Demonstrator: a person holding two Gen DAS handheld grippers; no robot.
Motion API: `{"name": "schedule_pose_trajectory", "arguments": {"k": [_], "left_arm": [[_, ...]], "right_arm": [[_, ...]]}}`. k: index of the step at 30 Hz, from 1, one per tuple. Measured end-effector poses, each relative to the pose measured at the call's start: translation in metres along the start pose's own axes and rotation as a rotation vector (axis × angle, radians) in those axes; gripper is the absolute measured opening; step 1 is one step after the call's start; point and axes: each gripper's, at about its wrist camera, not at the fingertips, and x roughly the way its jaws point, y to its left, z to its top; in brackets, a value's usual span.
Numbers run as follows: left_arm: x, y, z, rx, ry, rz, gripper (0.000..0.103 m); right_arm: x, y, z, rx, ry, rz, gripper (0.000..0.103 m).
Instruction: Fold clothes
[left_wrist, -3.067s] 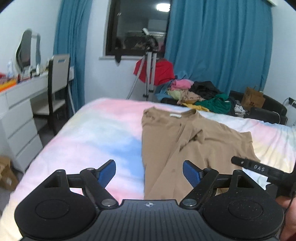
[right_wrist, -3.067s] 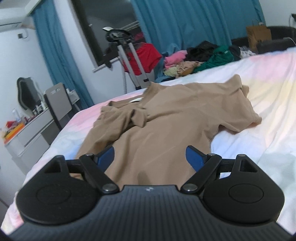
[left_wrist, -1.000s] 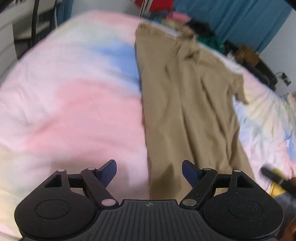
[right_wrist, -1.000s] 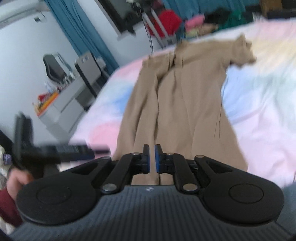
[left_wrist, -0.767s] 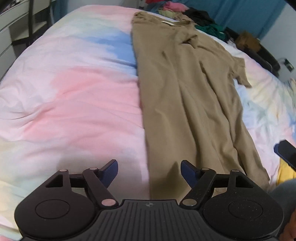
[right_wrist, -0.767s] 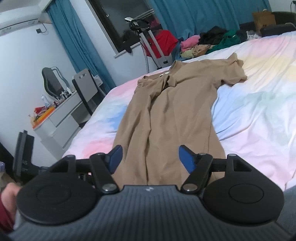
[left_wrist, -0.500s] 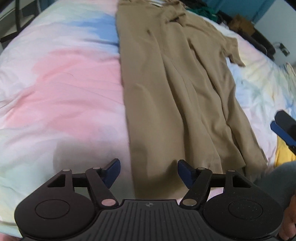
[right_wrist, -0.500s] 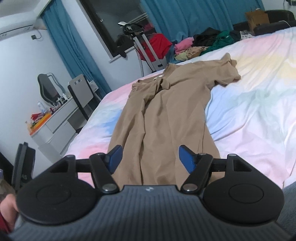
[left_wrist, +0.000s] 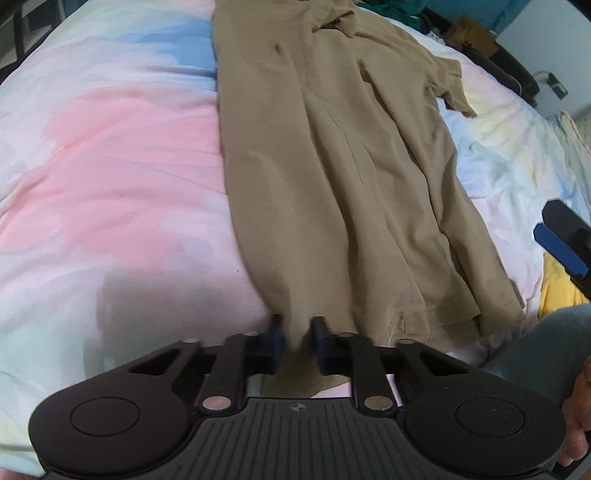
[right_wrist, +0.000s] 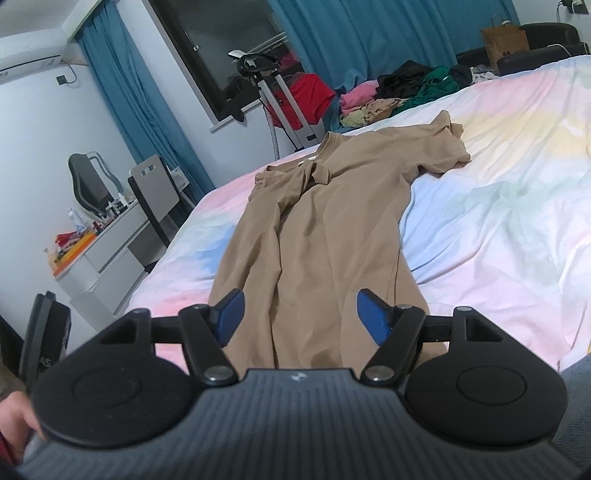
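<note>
Tan shirt spread lengthwise on bed, 1 side folded in; hem pinched by left gripper; right gripper spread wide, nothing held; remaining folds not yet made.

A home bedroom. A bed with a pastel tie-dye sheet fills the view; at ten o'clock stand a white dressing table with mirror and chair; teal curtains and a clothes pile at one o'clock.
</note>
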Motion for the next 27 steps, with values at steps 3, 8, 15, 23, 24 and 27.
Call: {"name": "schedule_pose_trajectory", "arguments": {"k": [3,8,15,23,24,27], "left_arm": [[-0.005,0.0,0.001,-0.001,-0.003,0.0,0.007],[-0.014,-0.002,0.0,0.007,-0.007,0.053,0.005],[-0.021,-0.002,-0.001,0.034,-0.005,0.119,0.006],[-0.035,-0.005,0.001,0.044,-0.075,0.099,0.04],[-0.038,-0.004,0.002,0.034,-0.094,0.09,0.049],[-0.051,-0.009,0.0,0.04,-0.178,0.086,0.061]], "right_arm": [[-0.002,-0.001,0.0,0.0,-0.006,-0.003,0.071],[-0.005,-0.003,-0.001,0.003,-0.019,-0.004,0.071],[-0.007,-0.003,0.0,0.009,-0.03,-0.006,0.071],[-0.009,-0.003,0.0,0.0,-0.039,-0.009,0.071],[-0.009,-0.003,0.0,-0.001,-0.042,-0.01,0.071],[-0.011,-0.001,0.001,-0.009,-0.053,-0.012,0.071]]}}
